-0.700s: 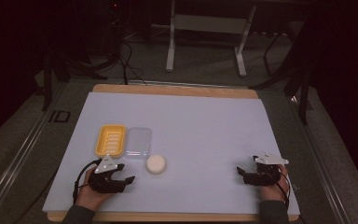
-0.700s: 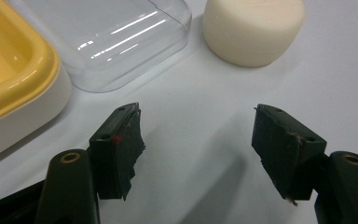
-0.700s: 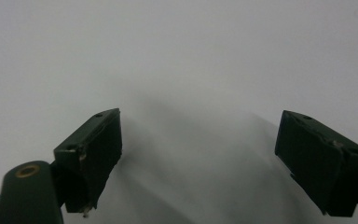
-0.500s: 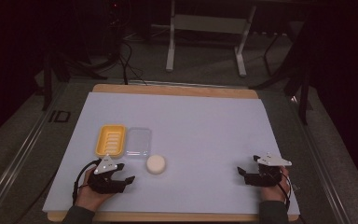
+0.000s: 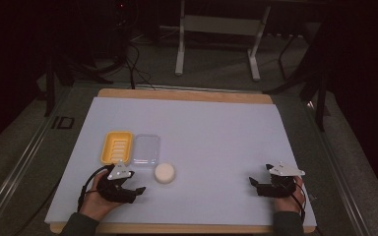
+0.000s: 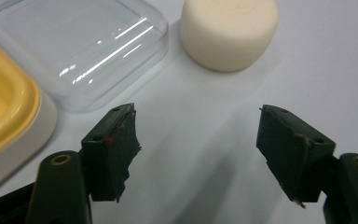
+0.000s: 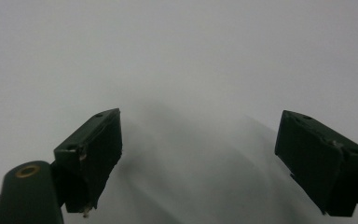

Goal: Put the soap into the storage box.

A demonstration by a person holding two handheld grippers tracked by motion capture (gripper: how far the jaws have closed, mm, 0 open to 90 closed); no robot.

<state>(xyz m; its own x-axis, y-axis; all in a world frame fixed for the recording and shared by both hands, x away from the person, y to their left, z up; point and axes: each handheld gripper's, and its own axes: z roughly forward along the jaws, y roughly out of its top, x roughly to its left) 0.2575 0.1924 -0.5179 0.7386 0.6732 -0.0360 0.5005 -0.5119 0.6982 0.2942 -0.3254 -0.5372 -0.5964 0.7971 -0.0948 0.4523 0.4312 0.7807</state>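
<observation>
At the left of the table [image 5: 216,118] lies a yellow tray [image 5: 116,147], and touching its right edge a clear lid [image 5: 146,149]. Just right of and nearer than the lid sits a round cream puck [image 5: 164,172], on the white sheet, apart from the lid. The left gripper [image 5: 137,190], held in a hand [image 5: 96,199] near the front edge, points toward the puck; in the left gripper view its jaws stand spread with only bare sheet between them, the puck [image 6: 229,30] a little beyond. Far to the right, near the front right corner, the right gripper [image 5: 254,184] rests low, its jaws also spread, over bare sheet.
</observation>
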